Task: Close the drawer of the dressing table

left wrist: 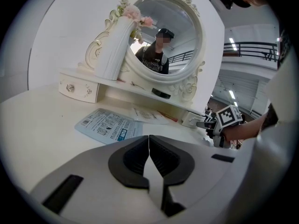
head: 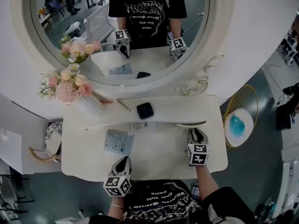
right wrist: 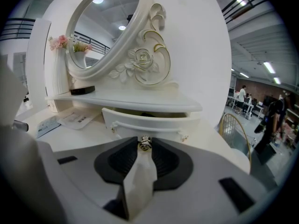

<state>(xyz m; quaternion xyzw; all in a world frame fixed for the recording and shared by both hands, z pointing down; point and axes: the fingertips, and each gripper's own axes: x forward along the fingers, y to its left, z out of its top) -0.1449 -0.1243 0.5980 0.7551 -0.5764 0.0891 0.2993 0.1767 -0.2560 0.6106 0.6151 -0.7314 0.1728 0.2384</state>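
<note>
The right tool [right wrist: 144, 142] pinches the small metal knob [right wrist: 144, 145] of the white curved drawer [right wrist: 154, 124], which stands partly open under the shelf [right wrist: 140, 99] of the white bench [head: 154, 155]. The left tool [left wrist: 149, 143] is pressed together, empty.

Cut off at the head view's top edge: the upper part of the mirror [head: 93, 13], and with it the person's reflection above the shoulders. Cannot see into the drawer [right wrist: 145, 123]: only a dark gap under the shelf [right wrist: 126, 99]. Just part of the knob [right wrist: 144, 143] in sight, the rest sunk between the pads of the right gripper [right wrist: 145, 146]. Cannot read the print on the blue packet [head: 117, 142] lying on the surface [head: 163, 155]: too small. Cannot tell what the black thing [head: 145, 110] on the shelf is.
</note>
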